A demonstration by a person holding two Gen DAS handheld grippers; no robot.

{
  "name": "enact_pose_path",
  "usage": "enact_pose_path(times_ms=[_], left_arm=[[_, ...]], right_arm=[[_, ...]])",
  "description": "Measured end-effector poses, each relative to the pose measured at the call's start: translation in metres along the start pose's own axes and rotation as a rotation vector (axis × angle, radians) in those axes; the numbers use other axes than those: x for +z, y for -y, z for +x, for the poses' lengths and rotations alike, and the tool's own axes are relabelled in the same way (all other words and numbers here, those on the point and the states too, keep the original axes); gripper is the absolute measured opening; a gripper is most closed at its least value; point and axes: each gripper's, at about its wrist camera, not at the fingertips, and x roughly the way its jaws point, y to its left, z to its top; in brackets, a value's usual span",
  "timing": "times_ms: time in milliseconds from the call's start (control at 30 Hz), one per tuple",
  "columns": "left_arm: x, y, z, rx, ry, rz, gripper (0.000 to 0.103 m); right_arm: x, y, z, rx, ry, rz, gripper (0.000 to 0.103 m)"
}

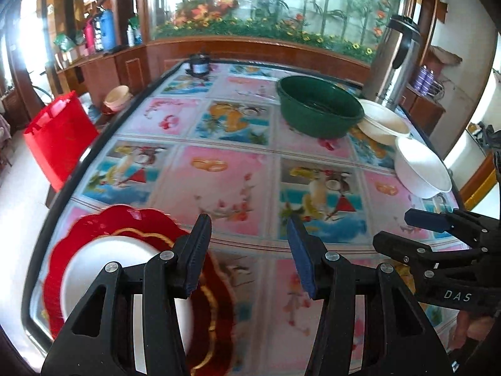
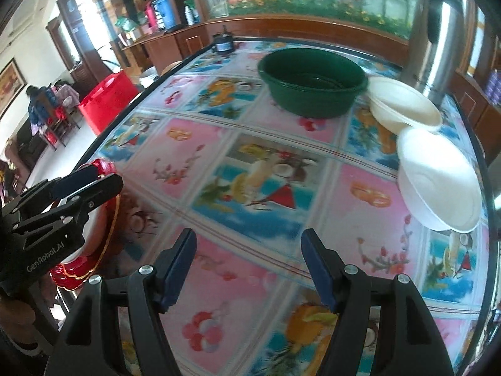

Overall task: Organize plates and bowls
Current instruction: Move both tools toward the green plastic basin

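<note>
Beyond green basin (image 1: 319, 106) (unobstructed): steel urn (image 1: 397, 62)

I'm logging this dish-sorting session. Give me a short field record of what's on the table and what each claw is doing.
surface: table with a picture-tile cloth
red plate: at the near left edge, under the left claw
green basin: far side, upright
white bowls: one touching the basin, another nearer, at the right edge
left claw: open, nothing between its fingers
right claw: open, empty, over bare cloth

plate (image 1: 94, 250) near left, basin (image 1: 319, 106) far, bowls (image 1: 419, 169) right of basin
</note>
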Motion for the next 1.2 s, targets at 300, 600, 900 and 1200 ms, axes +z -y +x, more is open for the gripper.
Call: enact_pose_path(times_ms=[300, 600, 900, 1200], left_arm=[[0.0, 0.026, 0.01, -0.074, -0.038, -0.023, 0.05], [-0.009, 0.029, 0.007, -0.086, -0.042, -0.058, 0.05], [0.001, 0.029, 0.006, -0.067, -0.038, -0.045, 0.05], [0.042, 0.036, 0.018, -0.059, -0.04, -0.016, 0.05]], right_arm=[[-0.003, 0.021, -0.004, 0.003, 0.008, 0.045, 0.073], [-0.001, 0.019, -0.004, 0.04, 0.02, 0.03, 0.075], [-0.001, 0.027, 0.005, 0.037, -0.002, 0.047, 0.075], [0.007, 0.042, 0.007, 0.019, -0.009, 0.059, 0.075]])
